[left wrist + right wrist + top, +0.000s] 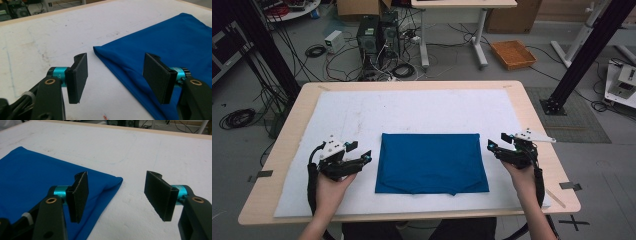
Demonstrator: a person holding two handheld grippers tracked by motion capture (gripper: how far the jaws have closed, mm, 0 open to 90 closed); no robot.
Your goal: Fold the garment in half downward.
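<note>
**Folded blue cloth released, both grippers clear of it**

Seen from the high view: folded blue cloth [432,163] lying flat near the middle of the white mat [412,107] on the wooden table [534,115], roughly rectangular, with a small uneven flap along its near edge. Left gripper [363,158] held just off the cloth's left edge, right gripper [492,148] just off its right edge, each carried in a hand [328,192]. Jaws of both spread wide and empty, nothing between the pads; no earlier picture given for comparison.

Seen from the left gripper view: left gripper [120,75] above the mat beside a rounded corner of the cloth [175,45], not touching it. Seen from the right gripper view: right gripper [120,195] likewise beside the opposite corner [37,175], above the mat, pads free.

Judged as the pause between folds. Best done next by lowering both grippers evenly, pinching matching corners through all layers, lifting only enough to clear the mat, and carrying both sides at the same pace so that edges met squarely; the loose near flap probably worth tucking first.

Containers: an orange tray [513,54] on the floor beyond the table, apparently empty; cardboard boxes [357,7] farther back, contents not discernible.
</note>
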